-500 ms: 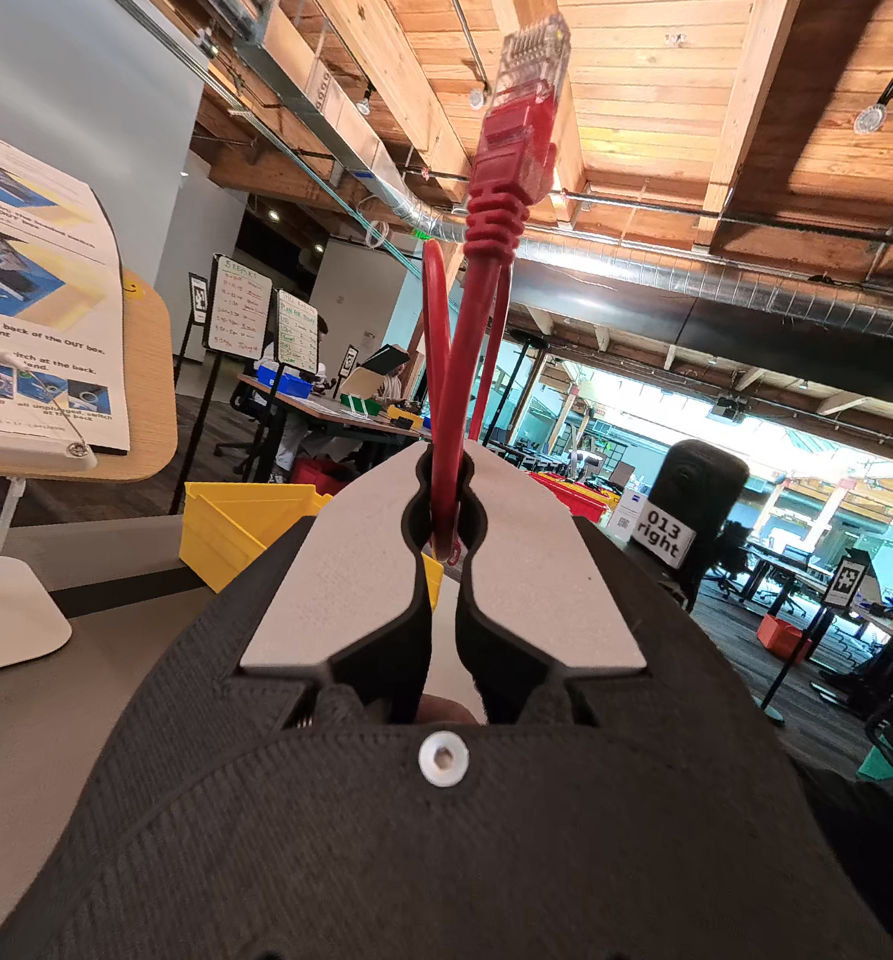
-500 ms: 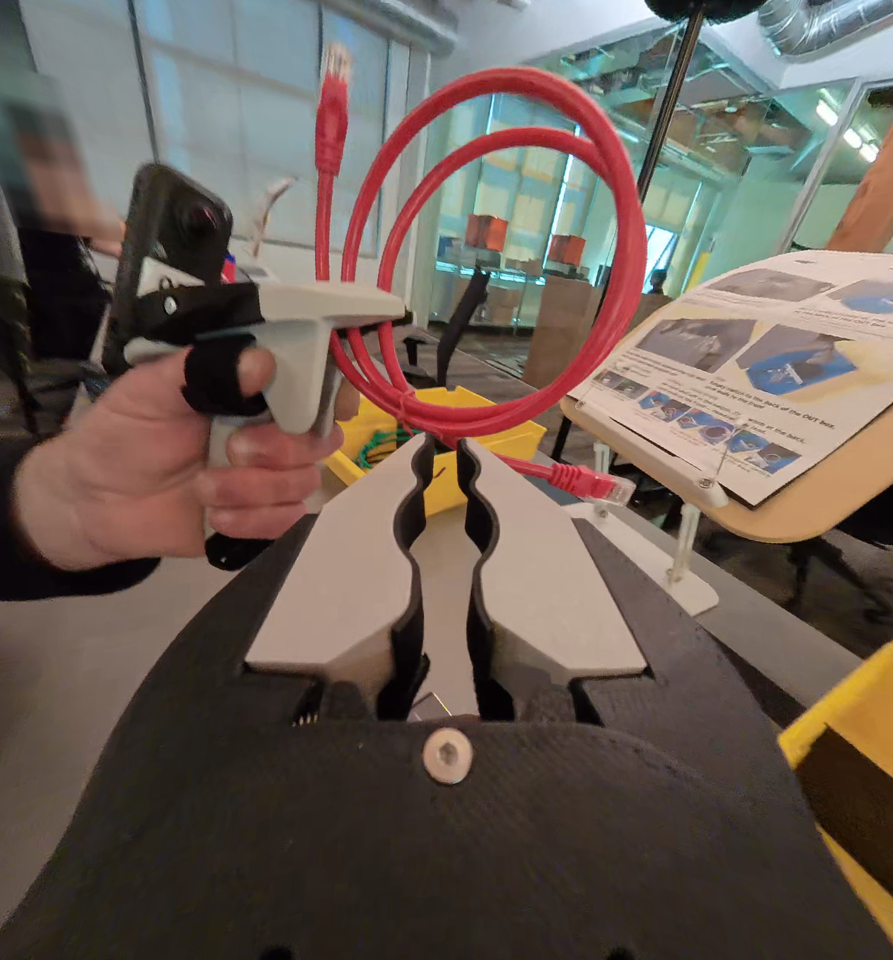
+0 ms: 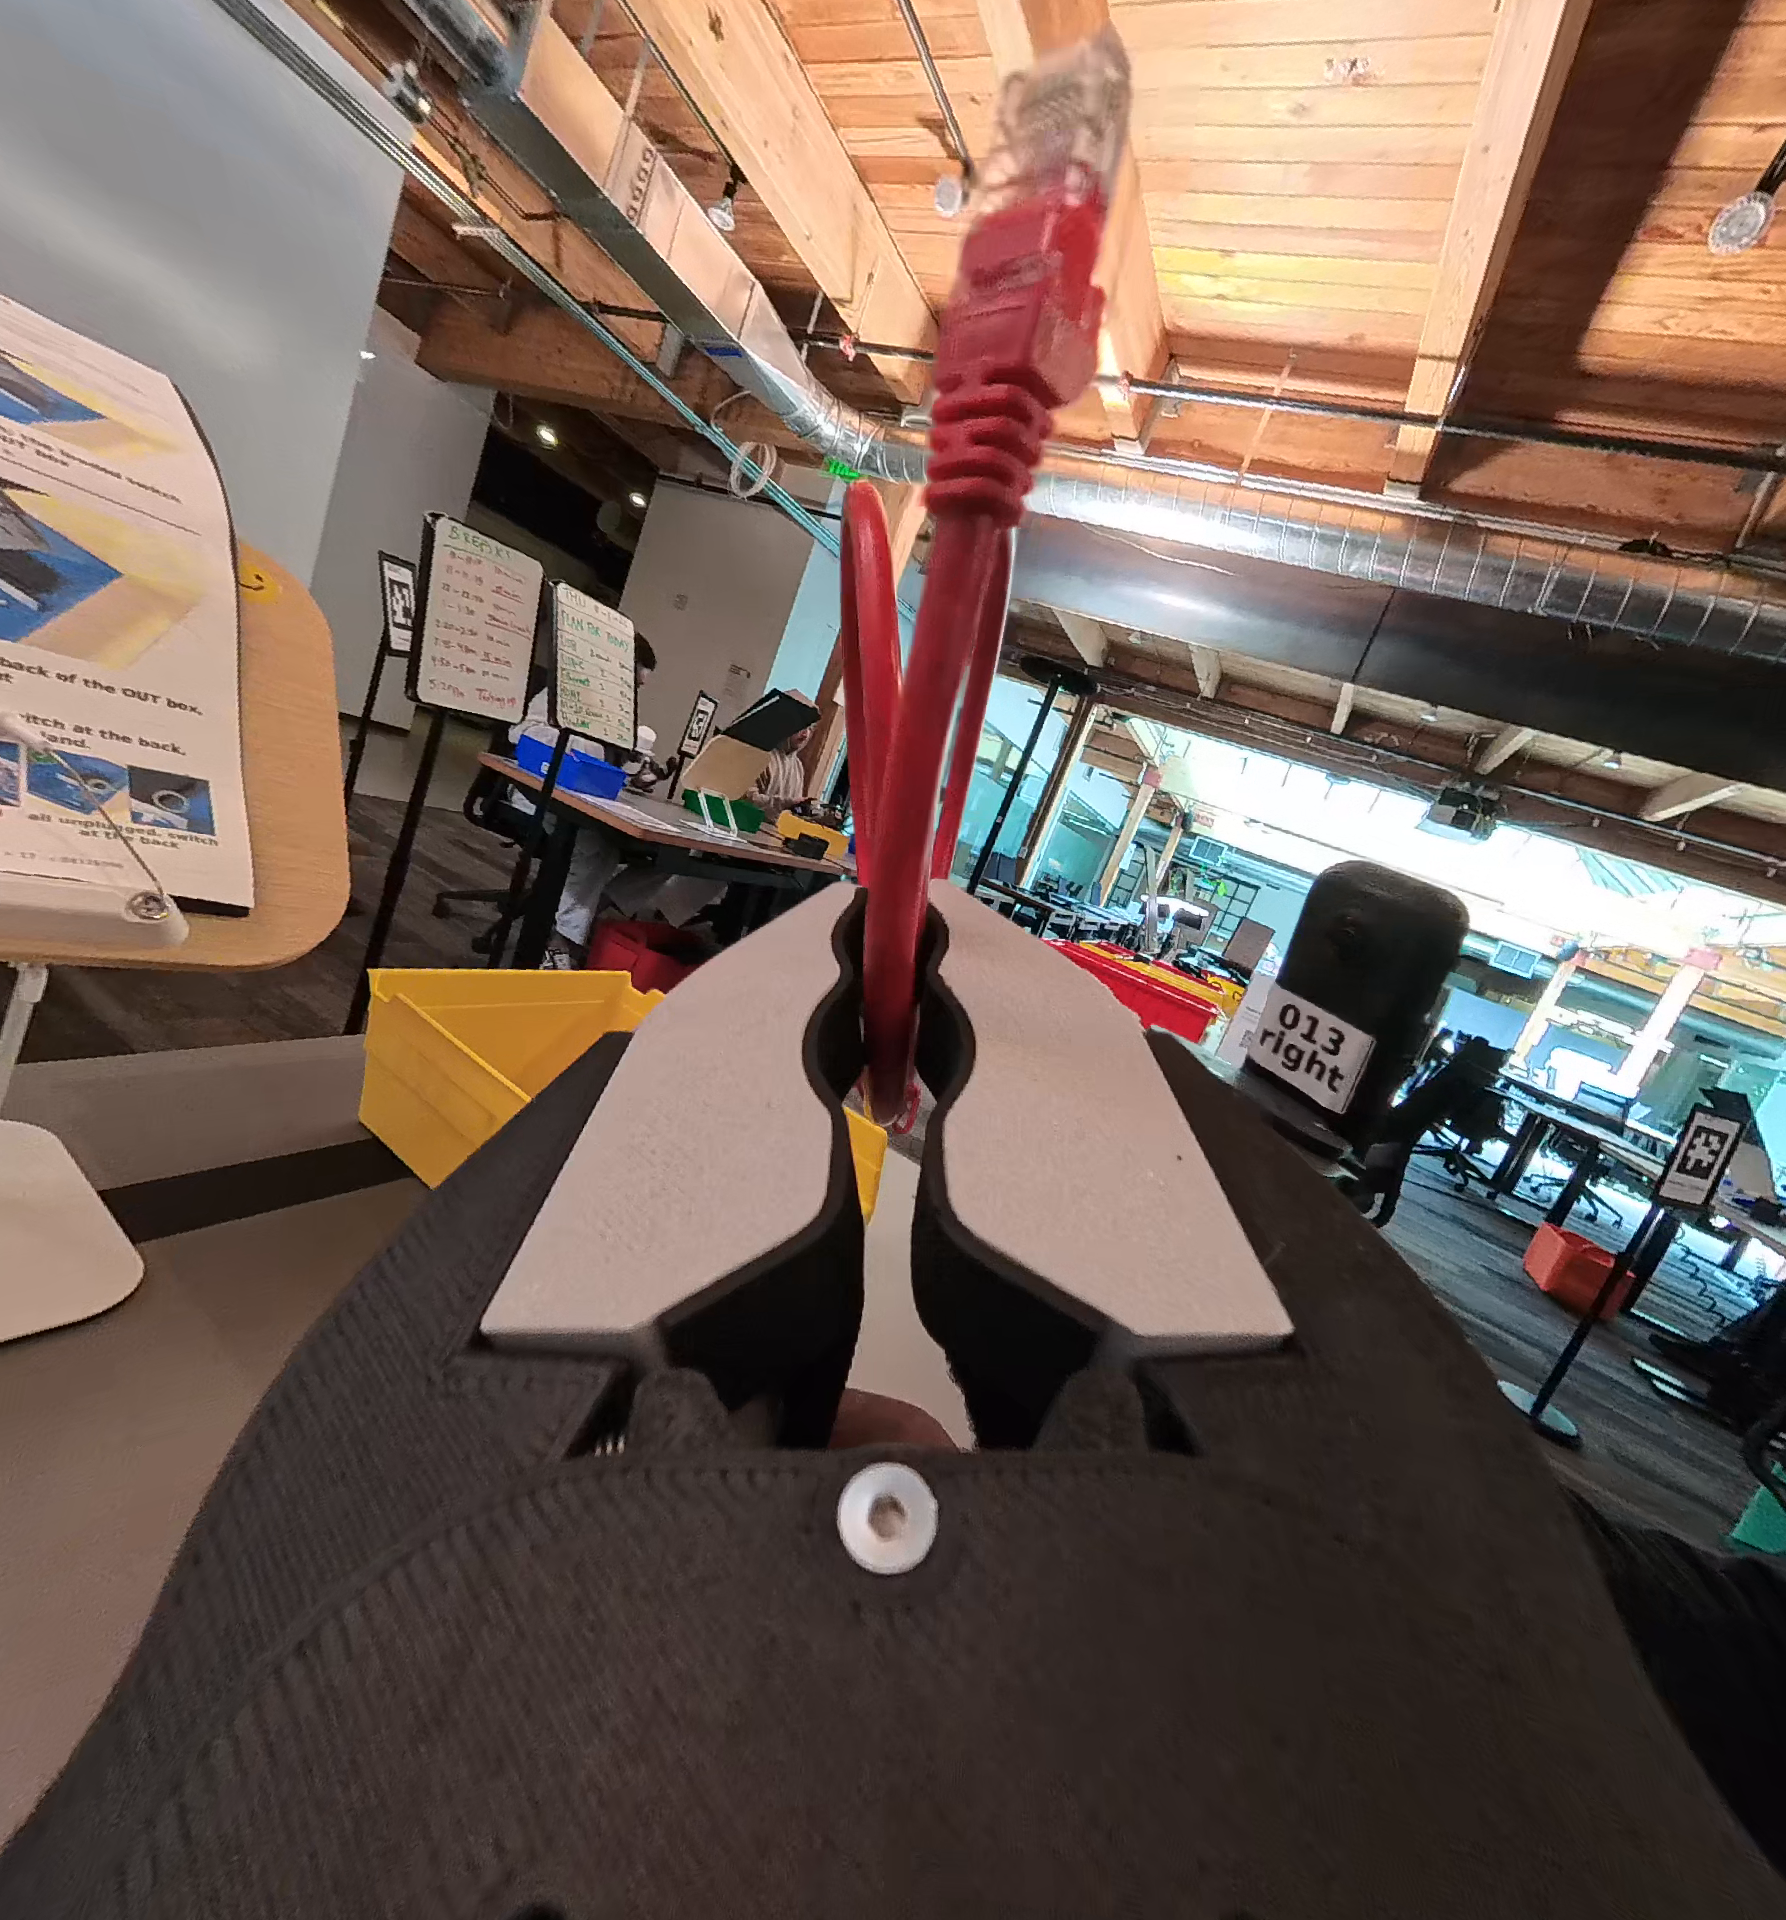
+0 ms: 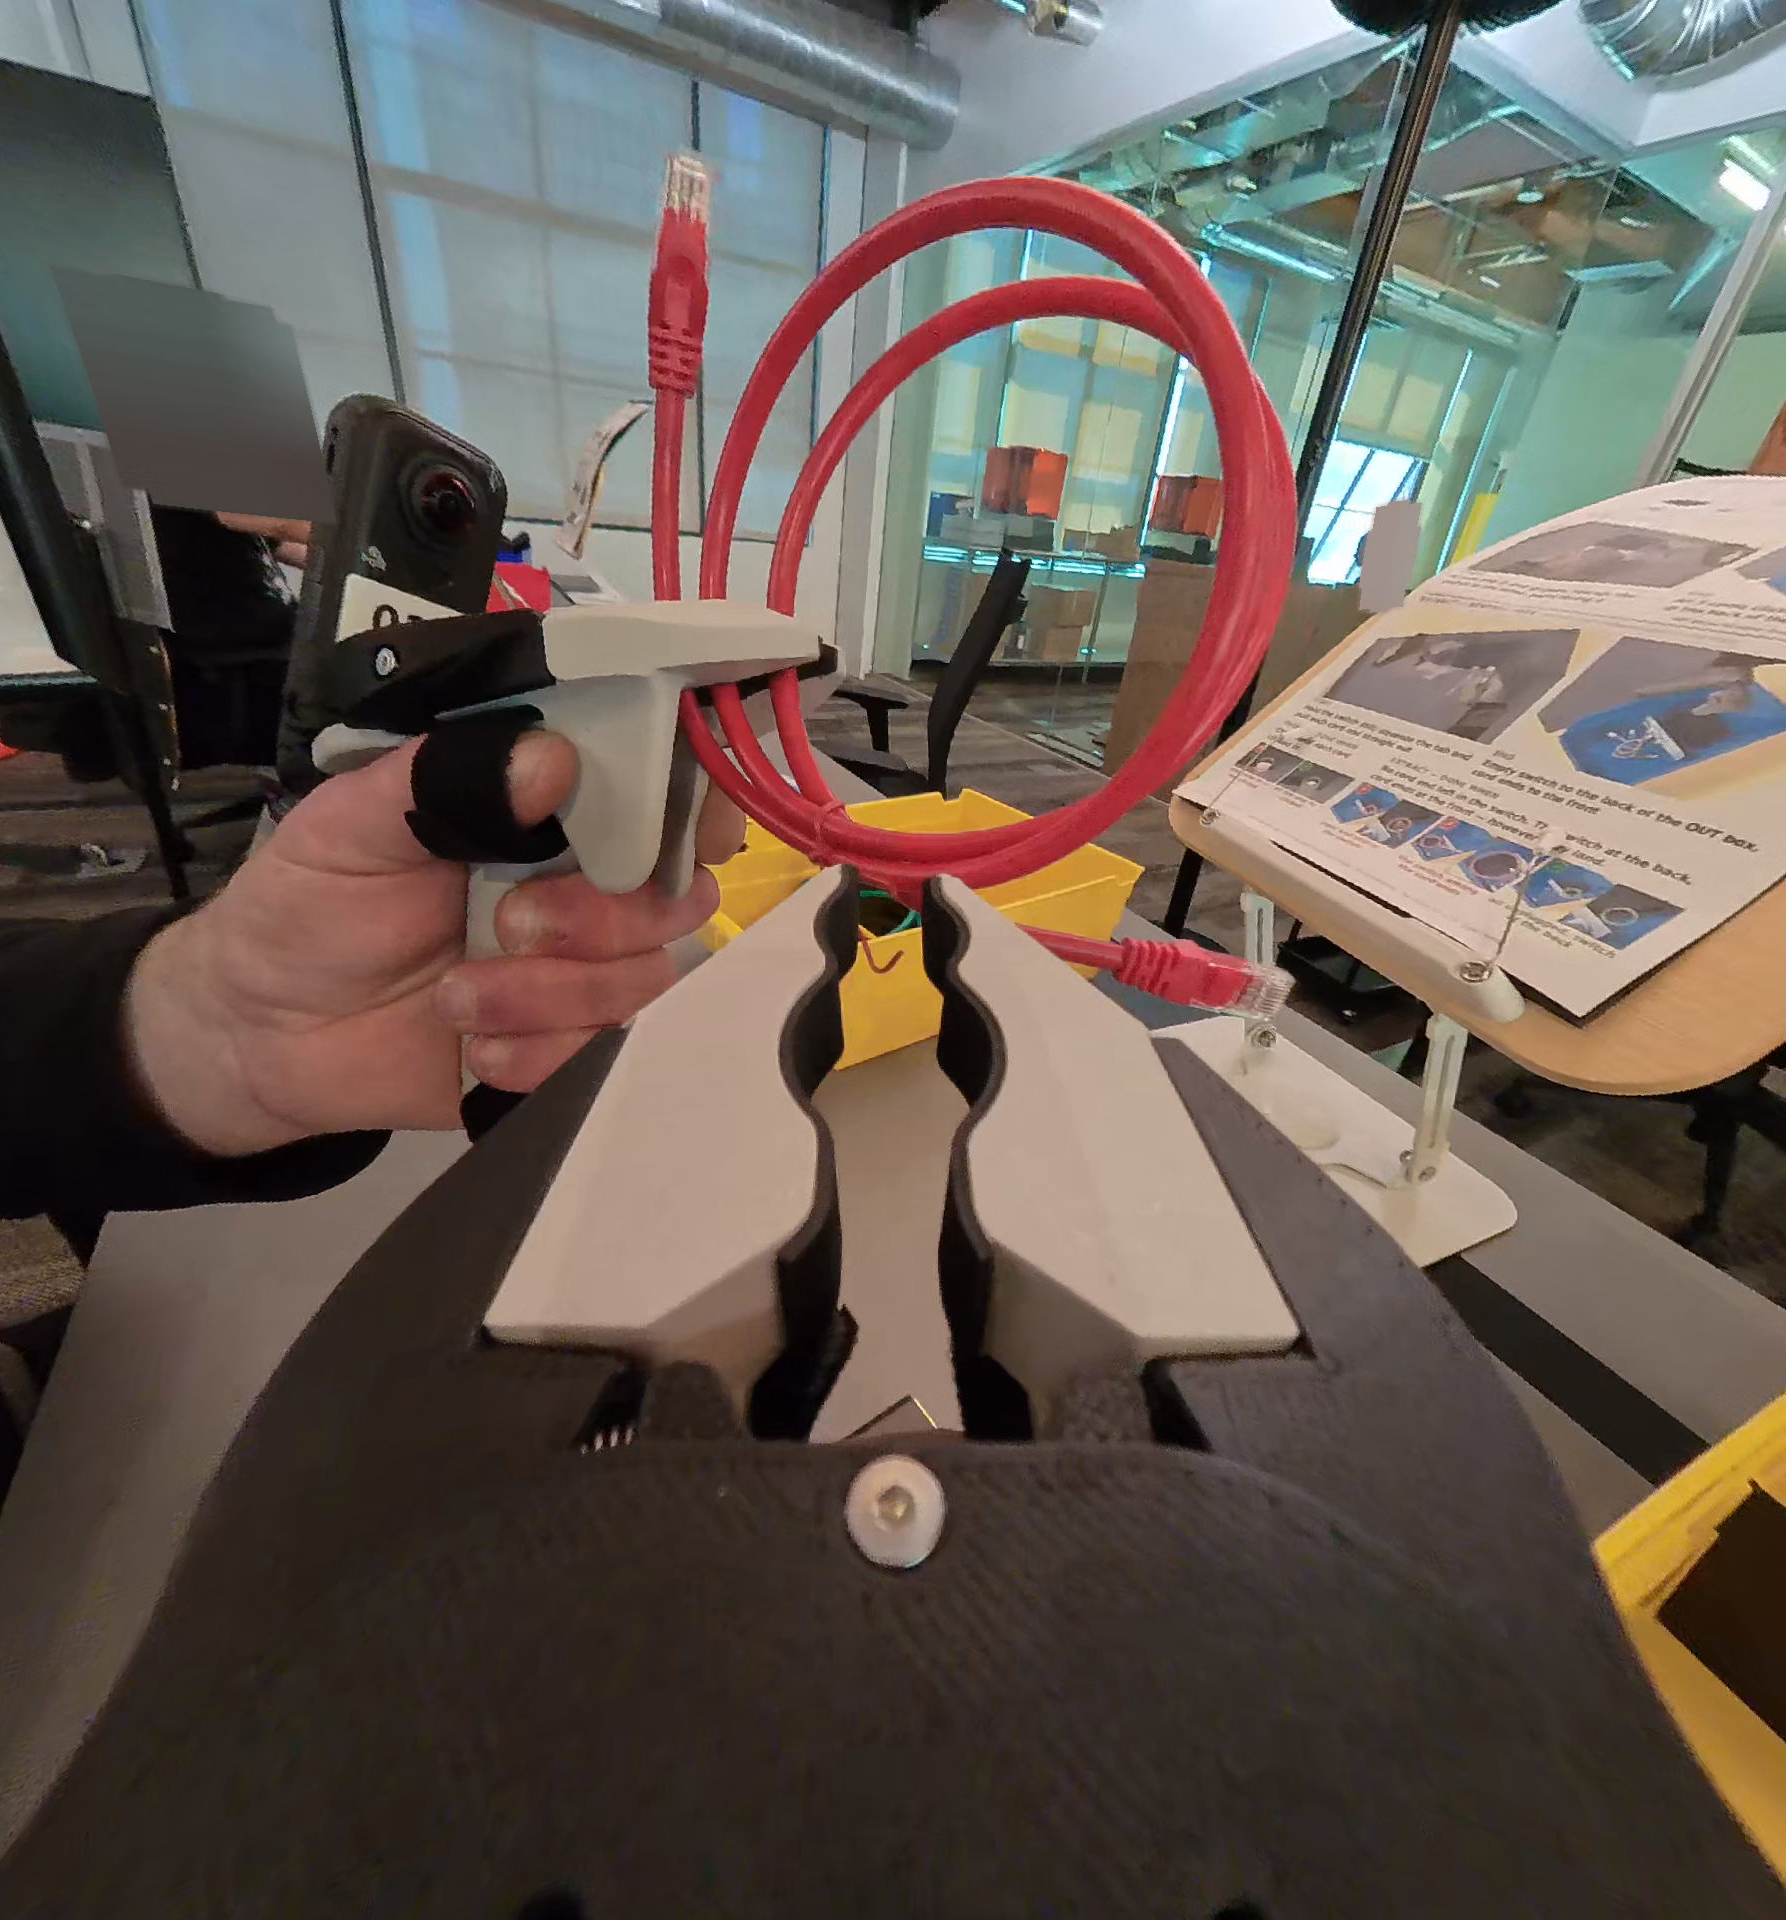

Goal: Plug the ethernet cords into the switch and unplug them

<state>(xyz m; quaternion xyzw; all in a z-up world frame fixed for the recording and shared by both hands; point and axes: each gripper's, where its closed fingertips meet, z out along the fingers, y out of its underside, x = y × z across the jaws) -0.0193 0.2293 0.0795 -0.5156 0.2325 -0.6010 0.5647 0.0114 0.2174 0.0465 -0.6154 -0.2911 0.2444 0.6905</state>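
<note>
My left gripper (image 3: 889,920) is shut on a coiled red ethernet cord (image 3: 904,790) and holds it up in the air. One plug (image 3: 1040,260) stands straight up above the jaws, blurred. In the right wrist view a hand holds that left gripper (image 4: 806,665) at the left, with the cord's loops (image 4: 1253,540) hanging to its right, one plug (image 4: 679,249) pointing up and the other plug (image 4: 1216,977) sticking out low on the right. My right gripper (image 4: 887,888) is open and empty, its tips just below the bottom of the coil. No switch is in view.
A yellow bin (image 4: 1055,883) with a green cord inside stands on the grey table (image 4: 245,1299) beyond the grippers. A printed sheet on a wooden stand (image 4: 1595,997) is at the right. Another yellow bin (image 4: 1699,1538) is at the lower right corner. The grippers' ends are close to 5 cm from one another.
In the right wrist view the left gripper and the coil have shifted slightly right and closer. My right jaws stand a little wider apart. The left grip on the cord is unchanged.
</note>
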